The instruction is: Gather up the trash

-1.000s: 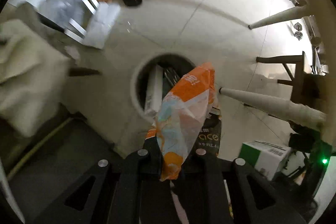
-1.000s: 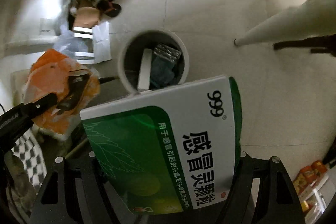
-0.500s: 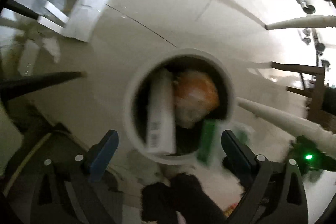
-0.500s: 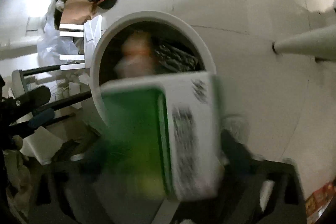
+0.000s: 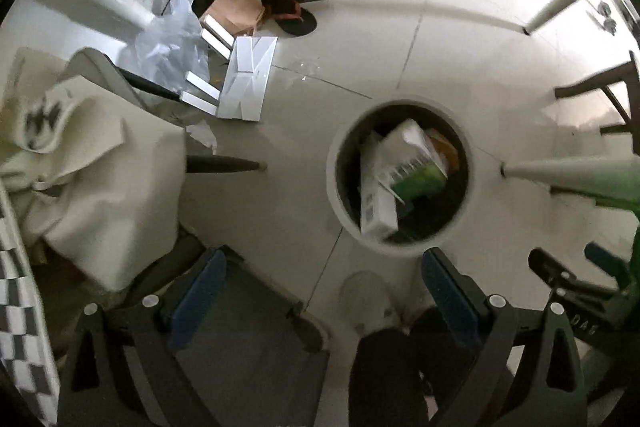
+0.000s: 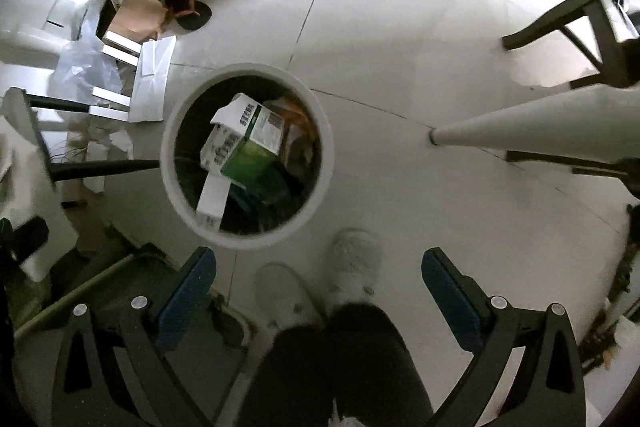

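Looking straight down, we have the pale tiled floor [image 6: 400, 39] as the biggest thing in view, with white tapered table legs [image 6: 520, 123] off to the right and a loose heap of flattened cardboard and clear plastic [image 5: 224, 67] at the far left. Next in size is the round white bin [image 6: 172, 163], standing on the floor just beyond our white shoes [image 6: 354, 261]. Inside it the green-and-white medicine box [image 6: 250, 143] lies tilted on top of a long white carton [image 6: 212, 199], and a bit of the orange snack bag [image 6: 296, 107] shows behind the box, so both pieces of trash are in the bin. Our left gripper [image 5: 324, 287] and right gripper [image 6: 316, 283] both hang above the floor at the near side of the bin; their jaws have just been opening, now stand wide, and nothing sits between the blue pads [image 6: 444, 287]. We judge this drop finished, with more litter likely waiting in the far-left heap. The risks from here look modest: the box rests high and askew, so anything dropped on it could slide it over the rim; swinging our grippers toward the next piece could clip the bin or a table leg; thin plastic film may slip from wide, hard pads unless we pinch it well.
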{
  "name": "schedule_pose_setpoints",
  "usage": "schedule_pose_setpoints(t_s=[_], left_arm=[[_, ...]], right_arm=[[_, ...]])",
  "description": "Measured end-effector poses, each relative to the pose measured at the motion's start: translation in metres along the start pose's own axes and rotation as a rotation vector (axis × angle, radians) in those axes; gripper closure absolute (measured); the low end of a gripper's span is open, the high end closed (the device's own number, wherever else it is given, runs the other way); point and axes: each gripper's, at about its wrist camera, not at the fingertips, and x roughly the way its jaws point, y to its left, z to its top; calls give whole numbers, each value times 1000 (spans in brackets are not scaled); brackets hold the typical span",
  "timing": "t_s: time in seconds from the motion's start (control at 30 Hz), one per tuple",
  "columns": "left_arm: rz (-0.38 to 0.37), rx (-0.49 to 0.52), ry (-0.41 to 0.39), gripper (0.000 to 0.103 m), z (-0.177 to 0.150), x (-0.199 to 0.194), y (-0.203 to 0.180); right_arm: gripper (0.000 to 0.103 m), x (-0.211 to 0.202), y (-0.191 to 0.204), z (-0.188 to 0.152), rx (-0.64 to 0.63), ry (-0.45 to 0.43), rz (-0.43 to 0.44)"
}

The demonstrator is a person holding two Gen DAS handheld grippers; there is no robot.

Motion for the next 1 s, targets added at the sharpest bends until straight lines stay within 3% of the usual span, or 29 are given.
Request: schedule_pose_setpoints(t_s=[0.33,0.63,1.0], left_arm=[[-75,91,-38,3,-15,-144,-14],[-217,263,-120,3,-12,-281,-6],[-426,406,-153,3,-26,-395,27]], right_arm=[[0,-184,-20,-38,50,-51,103],[0,-352,-16,-81,143,-116,254],[0,-490,7,-142,257,-244,369]])
